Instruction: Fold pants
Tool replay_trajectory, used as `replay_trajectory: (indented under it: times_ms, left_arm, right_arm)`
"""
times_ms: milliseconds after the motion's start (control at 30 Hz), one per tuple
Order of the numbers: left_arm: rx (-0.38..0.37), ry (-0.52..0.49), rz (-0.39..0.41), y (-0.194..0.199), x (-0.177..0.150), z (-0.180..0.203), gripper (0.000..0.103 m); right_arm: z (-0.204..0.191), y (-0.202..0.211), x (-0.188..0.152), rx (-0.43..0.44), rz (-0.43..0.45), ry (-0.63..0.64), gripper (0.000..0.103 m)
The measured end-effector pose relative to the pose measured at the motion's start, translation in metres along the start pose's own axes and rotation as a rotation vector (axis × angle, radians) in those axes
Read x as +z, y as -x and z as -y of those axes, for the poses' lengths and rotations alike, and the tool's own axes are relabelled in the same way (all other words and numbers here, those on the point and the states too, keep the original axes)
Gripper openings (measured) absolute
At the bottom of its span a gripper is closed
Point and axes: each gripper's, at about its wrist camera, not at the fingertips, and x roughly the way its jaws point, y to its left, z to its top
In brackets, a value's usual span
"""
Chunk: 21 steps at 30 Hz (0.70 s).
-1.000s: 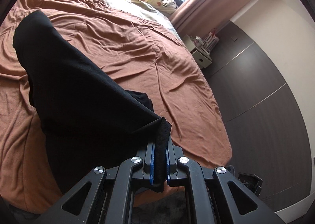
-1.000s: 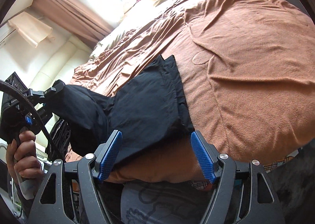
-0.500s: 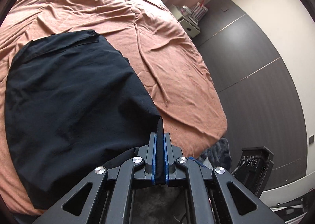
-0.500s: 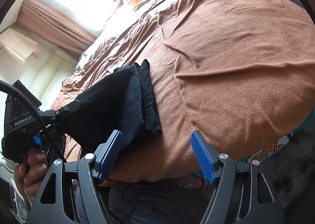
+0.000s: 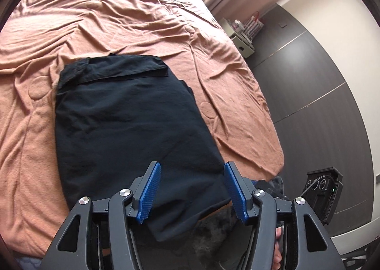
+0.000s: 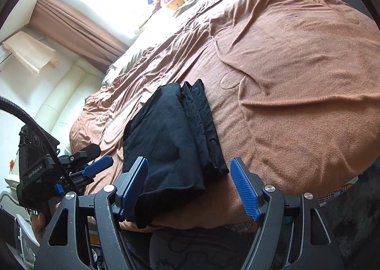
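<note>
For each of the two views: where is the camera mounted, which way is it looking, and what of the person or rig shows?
Left wrist: on the left gripper, looking down across the black pants on the bed; jaws open.
Right wrist: on the right gripper, looking up the bed toward the window; jaws open, and a hand holding the left gripper shows.
Shared: pants, bed.

Black pants (image 5: 128, 125) — folded (near edge overhanging) on bed
</note>
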Motion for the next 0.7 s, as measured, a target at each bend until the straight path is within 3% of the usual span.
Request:
replay_trajectory:
  times_ms: [433, 567, 700]
  left_arm:
    - [0.074, 0.095, -0.011, 0.020, 0.007, -0.103, 0.057]
    - [0.067, 0.125, -0.020, 0.021, 0.006, -0.129, 0.057]
    - [0.055, 0.153, -0.026, 0.020, 0.004, -0.148, 0.057]
  right_arm:
    - [-0.022, -0.038, 0.003, -0.083, -0.074, -0.005, 0.037]
    - [-0.027, -0.040, 0.002, -0.134, -0.084, 0.002, 0.010]
    - [-0.034, -0.037, 0.000, -0.176, -0.078, 0.031, 0.001]
